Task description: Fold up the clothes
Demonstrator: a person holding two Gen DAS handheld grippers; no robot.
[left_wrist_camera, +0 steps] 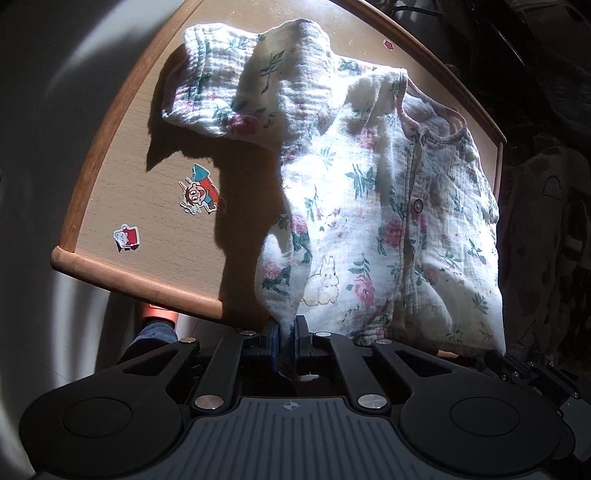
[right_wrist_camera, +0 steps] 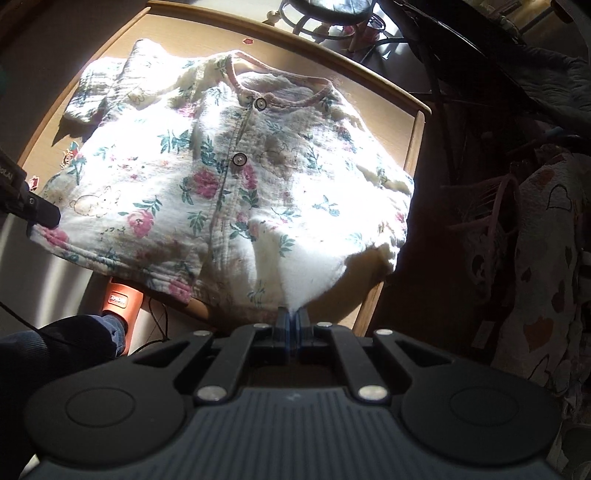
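A small white floral shirt [left_wrist_camera: 369,206] with snap buttons and a pink neckline lies front-up on a wooden table [left_wrist_camera: 122,173]. One sleeve [left_wrist_camera: 218,85] is spread toward the far left of the table. My left gripper [left_wrist_camera: 287,326] is shut on the shirt's near left hem corner, which is lifted into a peak. In the right wrist view the same shirt [right_wrist_camera: 221,177] fills the table [right_wrist_camera: 410,147]. There my right gripper [right_wrist_camera: 293,315] is shut on the near right hem corner, also drawn up. The left gripper [right_wrist_camera: 40,216] shows at the left edge.
Cartoon stickers [left_wrist_camera: 199,194] are stuck on the tabletop. A person's foot in an orange slipper [right_wrist_camera: 120,301] stands below the table's near edge. Heart-print fabric [right_wrist_camera: 546,258] and dark clutter sit to the right. A stool frame [right_wrist_camera: 332,18] stands beyond the far edge.
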